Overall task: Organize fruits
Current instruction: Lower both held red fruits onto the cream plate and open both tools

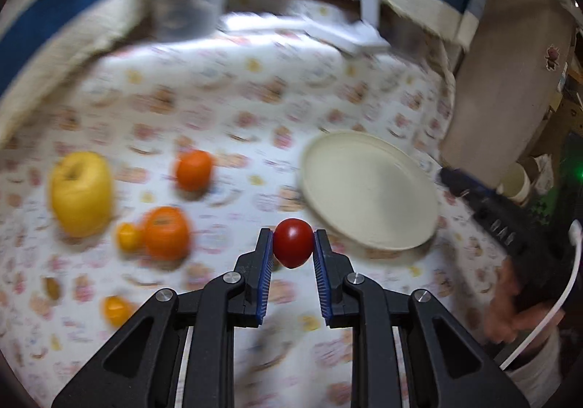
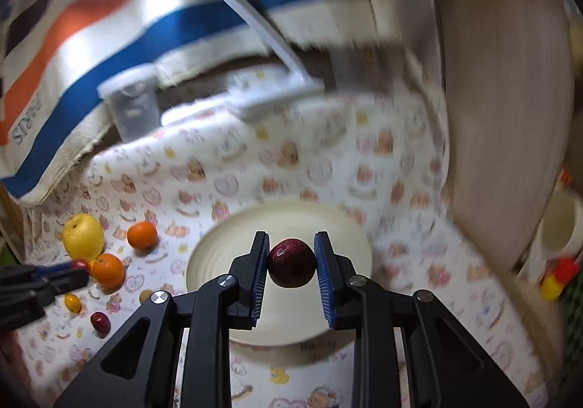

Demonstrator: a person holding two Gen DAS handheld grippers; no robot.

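Here, a patterned tablecloth (image 1: 226, 109) carries a cream plate (image 1: 368, 189) — the landmark. Left of the plate lie a yellow apple (image 1: 81, 193), two oranges (image 1: 194, 169) and small yellow fruits (image 1: 128, 236). The left gripper (image 1: 293, 244) is clamped on a red cherry tomato (image 1: 293, 242), held above the cloth just beside the plate's near-left rim. The right gripper (image 2: 291, 264) pinches a dark red speckled fruit (image 2: 291, 263) over the plate — off its surface.

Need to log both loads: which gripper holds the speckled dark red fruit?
The right gripper holds the speckled dark red round fruit above the cream plate; the left gripper holds a smooth bright red tomato.
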